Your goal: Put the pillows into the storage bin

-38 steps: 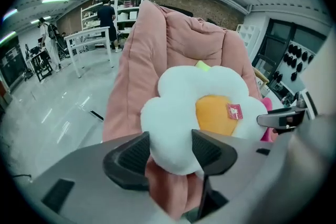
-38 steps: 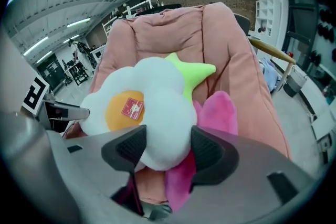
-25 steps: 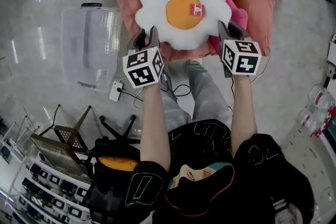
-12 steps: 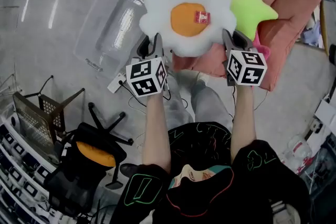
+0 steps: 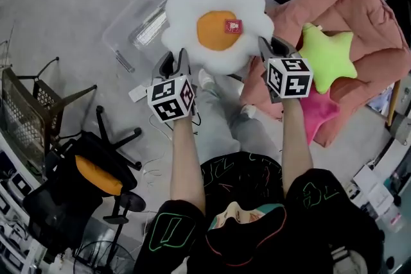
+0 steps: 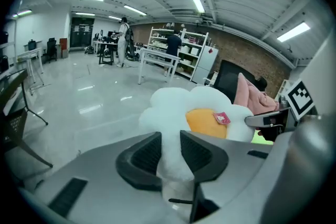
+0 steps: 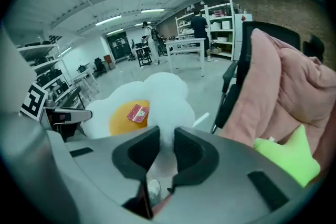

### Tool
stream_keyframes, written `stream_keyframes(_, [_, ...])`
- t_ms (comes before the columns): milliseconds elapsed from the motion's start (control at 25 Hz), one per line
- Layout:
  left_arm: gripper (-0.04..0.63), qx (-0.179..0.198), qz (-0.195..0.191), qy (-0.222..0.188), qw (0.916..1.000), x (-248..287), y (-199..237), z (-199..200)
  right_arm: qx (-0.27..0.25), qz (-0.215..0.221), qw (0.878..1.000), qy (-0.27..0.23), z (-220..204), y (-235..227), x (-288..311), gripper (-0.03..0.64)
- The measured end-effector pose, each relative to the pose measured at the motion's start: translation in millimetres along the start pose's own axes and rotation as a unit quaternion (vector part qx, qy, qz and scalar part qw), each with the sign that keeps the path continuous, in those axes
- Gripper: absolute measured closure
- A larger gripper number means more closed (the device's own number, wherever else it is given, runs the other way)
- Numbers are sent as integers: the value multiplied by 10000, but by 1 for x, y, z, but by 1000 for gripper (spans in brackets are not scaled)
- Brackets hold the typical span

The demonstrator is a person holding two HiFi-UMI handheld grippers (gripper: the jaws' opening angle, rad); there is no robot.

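A clear storage bin [image 5: 131, 29] sits on the grey floor [image 5: 77, 3]. A big pink chair [image 5: 359, 16] is to the right of it, with a green star pillow [image 5: 327, 54] and a pink pillow [image 5: 321, 115] lying on it. A black chair [image 5: 83, 183] with an orange seat and a wire chair [image 5: 29, 115] stand off to the left. A white plug box [image 5: 137, 94] and wires lie beside the bin.

The white flower pillow [image 5: 215, 22] with the orange middle is up in the air, between the bin and the pink chair, and hides part of the bin. The left gripper [image 5: 173, 64] pinches its left edge. The right gripper [image 5: 271, 51] pinches its right edge. Both squeeze the soft white fluff.
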State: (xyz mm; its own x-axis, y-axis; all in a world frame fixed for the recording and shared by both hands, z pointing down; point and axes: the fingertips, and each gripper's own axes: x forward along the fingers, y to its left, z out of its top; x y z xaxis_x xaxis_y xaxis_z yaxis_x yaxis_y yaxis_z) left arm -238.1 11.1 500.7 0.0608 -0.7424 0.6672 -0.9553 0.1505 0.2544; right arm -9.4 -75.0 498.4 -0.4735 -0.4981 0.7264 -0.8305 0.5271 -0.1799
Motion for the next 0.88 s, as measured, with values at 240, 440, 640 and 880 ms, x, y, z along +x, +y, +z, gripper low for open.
stream_keyframes(240, [488,-338,353,61,9988,21,76,10,-407,348,9981,319,32,48,77,540])
stream_keyframes(440, [486,-523,651,124,9964,44,128,13,-559,626,9953,488,47,79,139,538])
stream_keyframes(640, [409,-613,1189,173,9909,60,177,18,-796,705,9941,212,70,94,182,439])
stream_keyframes(880, [418,-432,656,409,9961,78,142,23,-579,195,9981,89,67,59,152,440])
